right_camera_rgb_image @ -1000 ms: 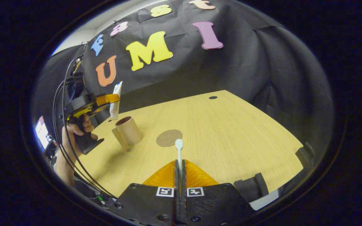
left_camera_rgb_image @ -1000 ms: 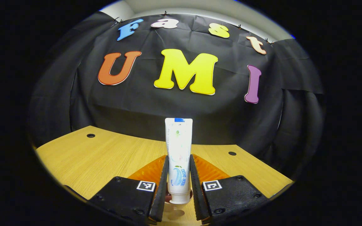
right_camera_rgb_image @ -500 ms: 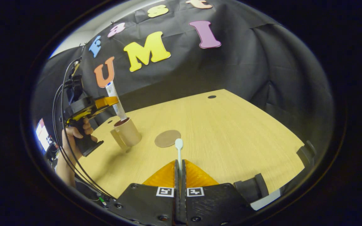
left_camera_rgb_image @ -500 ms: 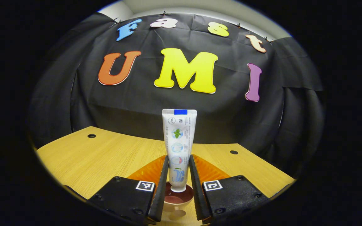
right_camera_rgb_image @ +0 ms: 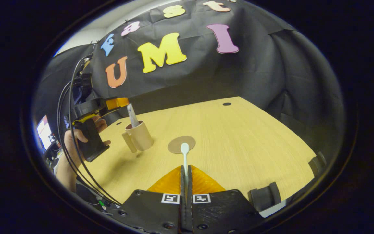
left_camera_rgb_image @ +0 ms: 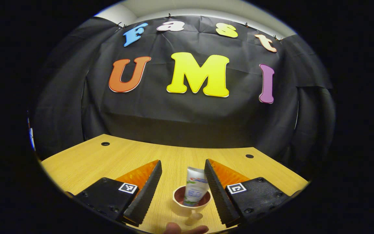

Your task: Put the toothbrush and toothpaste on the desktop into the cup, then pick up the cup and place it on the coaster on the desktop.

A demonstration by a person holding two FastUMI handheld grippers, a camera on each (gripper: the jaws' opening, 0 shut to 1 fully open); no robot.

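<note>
A white toothpaste tube [left_camera_rgb_image: 194, 188] stands tilted inside the beige cup [left_camera_rgb_image: 191, 206], its upper end sticking out. My left gripper [left_camera_rgb_image: 183, 170] hangs open just above the cup, fingers apart on either side of the tube without touching it. In the right gripper view the cup [right_camera_rgb_image: 140, 136] with its handle toward me holds the tube [right_camera_rgb_image: 132, 115], and the left gripper [right_camera_rgb_image: 117, 103] hovers over it in a person's hand [right_camera_rgb_image: 71, 139]. My right gripper [right_camera_rgb_image: 185, 172] is shut on the white toothbrush [right_camera_rgb_image: 184, 156], whose head points at the round brown coaster [right_camera_rgb_image: 181, 144].
The wooden desktop [right_camera_rgb_image: 239, 139] has small round holes near its far corners [right_camera_rgb_image: 226, 104]. Black cables [right_camera_rgb_image: 67, 143] trail from the left gripper. A dark clamp-like piece [right_camera_rgb_image: 265, 198] sits at the desk's near right edge. A fingertip [left_camera_rgb_image: 183, 229] shows at the bottom of the left gripper view.
The left gripper opened and let the toothpaste go; the tube dropped down into the cup. The right gripper stayed shut on the toothbrush and hardly moved.
</note>
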